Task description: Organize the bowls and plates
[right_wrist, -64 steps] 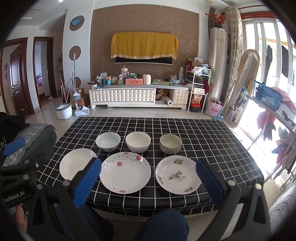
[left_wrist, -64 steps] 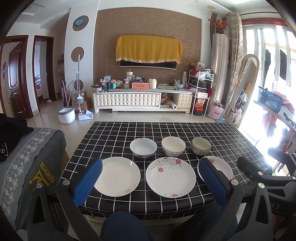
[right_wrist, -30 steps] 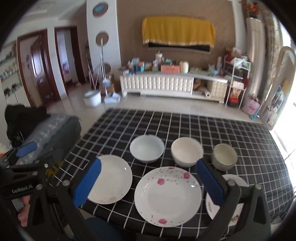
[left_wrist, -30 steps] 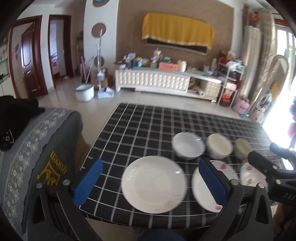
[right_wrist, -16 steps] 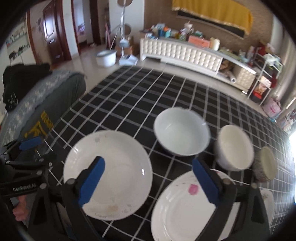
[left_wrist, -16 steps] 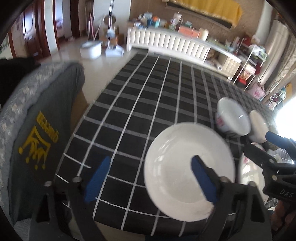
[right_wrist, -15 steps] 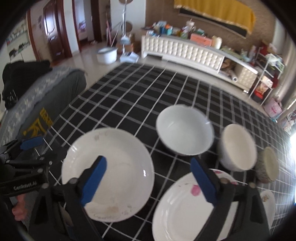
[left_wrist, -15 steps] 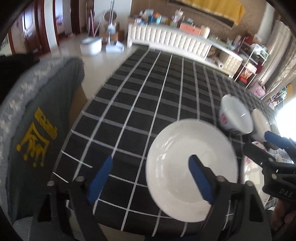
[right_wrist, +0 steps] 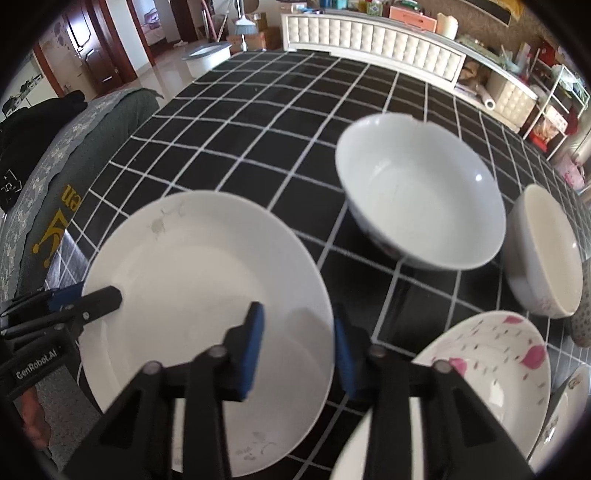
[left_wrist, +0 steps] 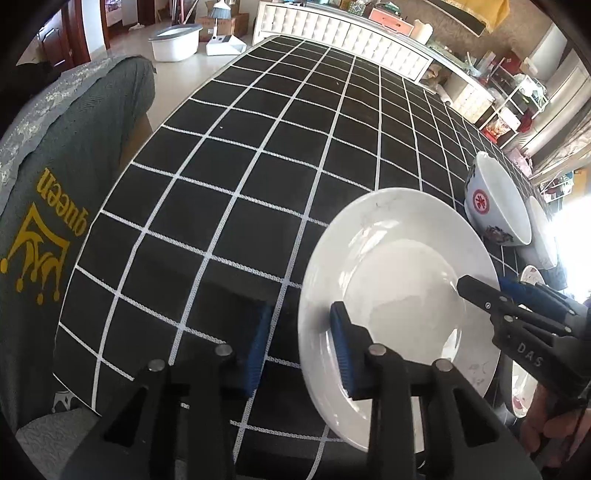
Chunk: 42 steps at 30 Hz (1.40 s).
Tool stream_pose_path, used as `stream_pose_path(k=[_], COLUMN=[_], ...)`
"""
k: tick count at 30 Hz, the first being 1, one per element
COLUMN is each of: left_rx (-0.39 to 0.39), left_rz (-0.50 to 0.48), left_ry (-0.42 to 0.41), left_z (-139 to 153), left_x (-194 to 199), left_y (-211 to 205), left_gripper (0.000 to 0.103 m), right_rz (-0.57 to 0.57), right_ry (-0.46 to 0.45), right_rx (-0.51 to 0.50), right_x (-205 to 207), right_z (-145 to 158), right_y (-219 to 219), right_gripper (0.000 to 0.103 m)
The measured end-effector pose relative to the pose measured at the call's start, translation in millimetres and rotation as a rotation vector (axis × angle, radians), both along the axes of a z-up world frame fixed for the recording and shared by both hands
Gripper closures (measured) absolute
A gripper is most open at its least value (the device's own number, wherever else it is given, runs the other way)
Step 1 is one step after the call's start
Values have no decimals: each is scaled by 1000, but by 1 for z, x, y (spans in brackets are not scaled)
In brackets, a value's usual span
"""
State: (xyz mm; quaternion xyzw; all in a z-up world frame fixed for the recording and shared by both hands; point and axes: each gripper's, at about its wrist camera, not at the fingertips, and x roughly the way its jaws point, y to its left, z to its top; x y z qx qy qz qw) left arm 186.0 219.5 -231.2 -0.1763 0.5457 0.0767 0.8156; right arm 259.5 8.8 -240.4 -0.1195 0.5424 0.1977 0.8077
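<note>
A plain white plate lies at the near left of the black checked table. My left gripper straddles its left rim, one blue pad over the plate and one outside, jaws part closed with a gap. My right gripper straddles its right rim the same way. A white bowl sits behind, then a cream bowl. A pink-petal plate lies to the right.
A grey sofa arm with yellow lettering borders the table's left edge. A white tufted TV cabinet stands beyond the far side. Another patterned plate's rim shows at far right.
Both grippers have dropped low and moved in on the plain white plate, one at each rim, and their jaws have narrowed. The plate has not moved.
</note>
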Motion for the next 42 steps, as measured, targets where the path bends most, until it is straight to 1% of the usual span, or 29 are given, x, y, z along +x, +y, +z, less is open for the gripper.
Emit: stream_pose_path(k=[2, 3, 5, 6, 7, 12, 15, 17, 22, 27, 29, 30, 33, 36, 39, 41, 42], left_rx=[3, -1, -1, 25, 30, 10, 23, 28, 5, 11, 41, 71, 109, 101, 108, 107, 105], left_rz=[-3, -4, -32, -36, -40, -41, -35, -28, -6, 12, 12, 20, 39, 53, 35, 12, -6], left_ry=[12, 20, 21, 28, 32, 30, 17, 18, 28, 40, 31, 24, 4, -26, -57, -77, -93], left_z=[0, -1, 0, 1, 1, 3, 6, 6, 2, 0, 5, 10, 24, 41, 58, 70, 77], left_x=[1, 1, 3, 4, 5, 1, -2, -3, -3, -2, -5, -7, -10, -16, -19, -18, -19], left_y=[-3, -4, -11, -14, -16, -17, -18, -19, -9, -9, -10, -10, -13, -12, -22, -32, -40], left_gripper=[72, 72, 80, 79, 79, 80, 80, 80, 83, 83, 83, 83, 83, 83, 83, 81, 78], right_rz=[-1, -7, -22, -26, -32, -45, -43, -38, -33, -23, -23, -22, -23, -37, -67, -86, -95], right_ry=[5, 22, 44, 44, 40, 24, 25, 29, 43, 43, 28, 14, -13, -41, -67, -78, -82], right_rx=[6, 22, 51, 51, 49, 51, 64, 61, 59, 76, 88, 90, 104, 112, 107, 110, 112], right_x=[0, 1, 5, 6, 6, 2, 4, 5, 8, 6, 4, 2, -4, -12, -18, -21, -22], right_z=[-1, -2, -4, -4, -4, 3, 6, 4, -1, 0, 7, 13, 27, 42, 57, 64, 68], right_y=[-2, -5, -9, -8, -9, -11, -10, -8, -5, -10, -14, -17, -26, -41, -61, -74, -81], right_gripper=[70, 71, 72, 73, 73, 75, 75, 75, 76, 76, 76, 76, 76, 76, 76, 76, 75])
